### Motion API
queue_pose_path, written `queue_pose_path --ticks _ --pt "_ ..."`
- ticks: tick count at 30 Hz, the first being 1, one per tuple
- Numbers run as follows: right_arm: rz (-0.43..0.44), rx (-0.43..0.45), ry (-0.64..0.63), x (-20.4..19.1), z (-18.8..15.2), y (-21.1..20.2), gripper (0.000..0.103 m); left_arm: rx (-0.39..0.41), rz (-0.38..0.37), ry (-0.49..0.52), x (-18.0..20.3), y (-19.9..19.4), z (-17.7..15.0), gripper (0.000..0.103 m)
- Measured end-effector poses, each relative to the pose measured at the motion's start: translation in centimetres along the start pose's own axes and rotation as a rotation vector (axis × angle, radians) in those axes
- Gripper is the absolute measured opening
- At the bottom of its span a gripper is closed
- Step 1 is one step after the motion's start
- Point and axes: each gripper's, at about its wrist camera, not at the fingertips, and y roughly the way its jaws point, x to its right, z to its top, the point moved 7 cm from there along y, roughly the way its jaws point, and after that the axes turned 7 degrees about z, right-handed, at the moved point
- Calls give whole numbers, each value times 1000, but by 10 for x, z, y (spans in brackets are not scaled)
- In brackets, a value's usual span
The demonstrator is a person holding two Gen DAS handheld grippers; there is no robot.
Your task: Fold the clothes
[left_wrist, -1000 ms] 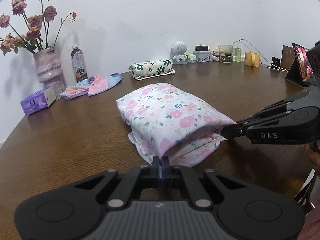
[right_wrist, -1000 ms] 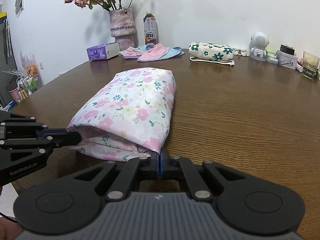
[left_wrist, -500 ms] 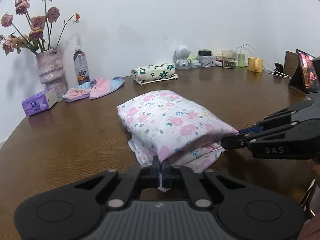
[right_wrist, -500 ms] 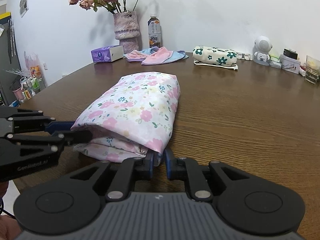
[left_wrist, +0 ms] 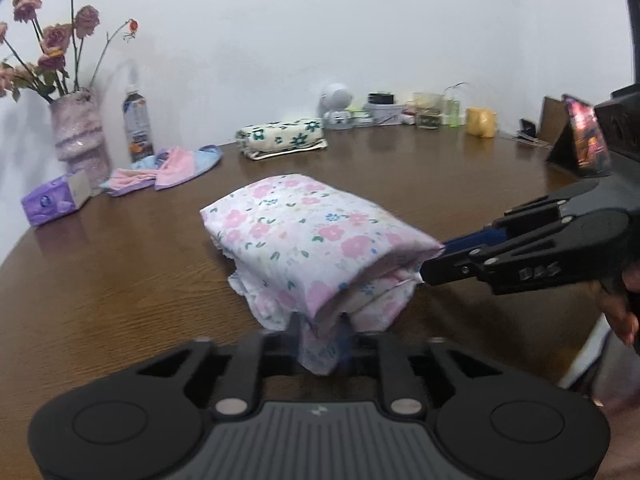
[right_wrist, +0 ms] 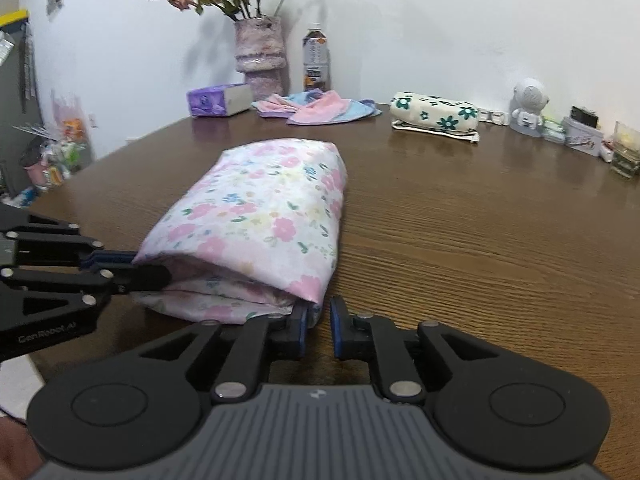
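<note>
the floral garment [left_wrist: 316, 240] lay folded in a thick bundle near the front of the wooden table [right_wrist: 480, 240]. both grippers, pinched shut on its near corners a second before, were opening: the left gripper [left_wrist: 320, 330] with cloth loose between its jaws, the right gripper [right_wrist: 319, 326] beside the corner. the fold looked finished and released.

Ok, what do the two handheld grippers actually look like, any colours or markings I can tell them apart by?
Both are matte black with linkage fingers, silver pivot pins, blue pads at the tips and a ribbed grey body with two round discs. The left gripper carries pale "GenRobot.AI" lettering on its side, seen from the right wrist view. The right gripper shows embossed "DAS" on its side in the left wrist view. No cables or sleeves show.
</note>
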Motion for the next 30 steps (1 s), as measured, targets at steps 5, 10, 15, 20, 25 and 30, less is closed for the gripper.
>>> queue_pose_path --ticks 5,10,15,20,25,30 --pt "164 16 107 17 17 -30 39 31 -79 -168 -21 -9 22 55" --pt "217 48 262 42 42 -13 44 -51 -72 -332 -41 18 33 55" --pt "302 -39 435 58 41 22 42 -137 -124 -388 -46 32 27 15" --pt "317 -65 429 54 39 26 23 -161 -127 -363 -43 32 28 15" --pt "314 -27 423 59 52 23 40 -151 -104 -423 -55 38 35 43" --pt "330 -79 473 64 51 42 29 -201 -166 -447 -56 48 27 16"
